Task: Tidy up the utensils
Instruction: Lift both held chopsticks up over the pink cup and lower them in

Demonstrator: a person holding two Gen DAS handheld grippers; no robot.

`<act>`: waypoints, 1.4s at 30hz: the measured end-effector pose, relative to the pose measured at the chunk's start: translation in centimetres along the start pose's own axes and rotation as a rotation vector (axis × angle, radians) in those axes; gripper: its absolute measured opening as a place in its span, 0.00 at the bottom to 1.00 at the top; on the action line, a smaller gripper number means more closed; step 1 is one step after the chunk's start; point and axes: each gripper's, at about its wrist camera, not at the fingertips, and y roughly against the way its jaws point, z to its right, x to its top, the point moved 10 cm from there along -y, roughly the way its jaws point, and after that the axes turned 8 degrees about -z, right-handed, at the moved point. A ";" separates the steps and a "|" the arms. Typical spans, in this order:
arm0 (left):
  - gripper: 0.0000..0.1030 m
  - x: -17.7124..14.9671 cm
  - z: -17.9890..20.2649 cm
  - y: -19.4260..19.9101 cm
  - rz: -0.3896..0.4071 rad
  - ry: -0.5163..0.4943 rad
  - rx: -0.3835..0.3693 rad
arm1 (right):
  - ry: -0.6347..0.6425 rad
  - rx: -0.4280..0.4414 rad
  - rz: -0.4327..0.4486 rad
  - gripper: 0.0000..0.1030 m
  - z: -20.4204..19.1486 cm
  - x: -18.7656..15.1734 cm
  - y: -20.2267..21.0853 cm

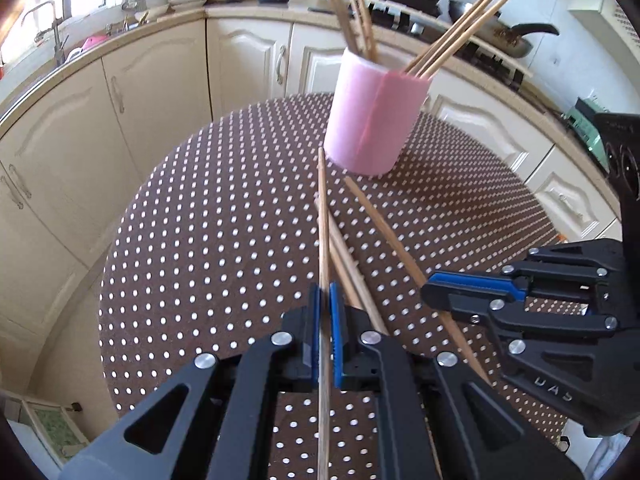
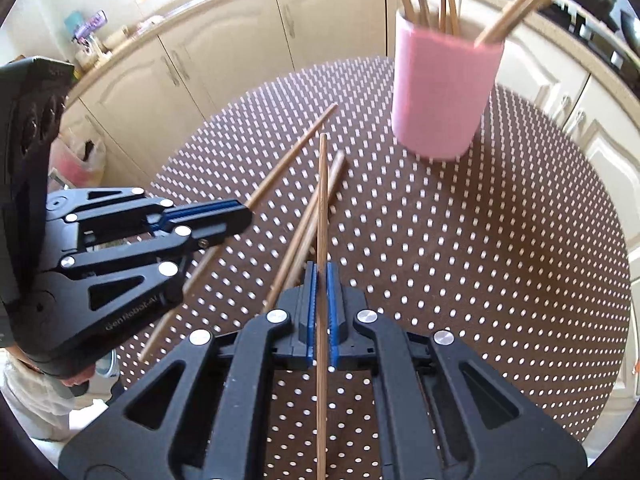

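Chopsticks matt wood; cup smooth pink plastic; tablecloth dotted cloth.

"genRobot-AI" on left tool; "DAS" on right tool.

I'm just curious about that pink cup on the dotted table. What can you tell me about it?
The pink cup is a plain, smooth cylinder, matte like plastic or silicone, with a faint vertical seam. It stands upright, open end up, on the brown tablecloth with white dots, towards the far edge. Several wooden chopsticks lean out of it in separate bunches. Neither pair of tongs touches it.
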 end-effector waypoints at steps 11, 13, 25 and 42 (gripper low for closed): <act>0.05 2.8 3.1 5.8 0.215 -0.072 -0.048 | 0.002 0.024 0.175 0.05 -0.6 1.0 6.2; 0.05 3.5 4.0 6.0 0.237 -0.090 -0.059 | 0.000 0.033 0.199 0.05 -0.7 1.2 7.0; 0.05 7.4 6.4 8.7 0.345 -0.126 -0.096 | -0.015 0.044 0.353 0.05 -0.9 3.9 12.8; 0.05 16.6 7.2 11.7 0.554 -0.125 -0.129 | -0.031 0.027 0.494 0.05 2.8 9.7 18.1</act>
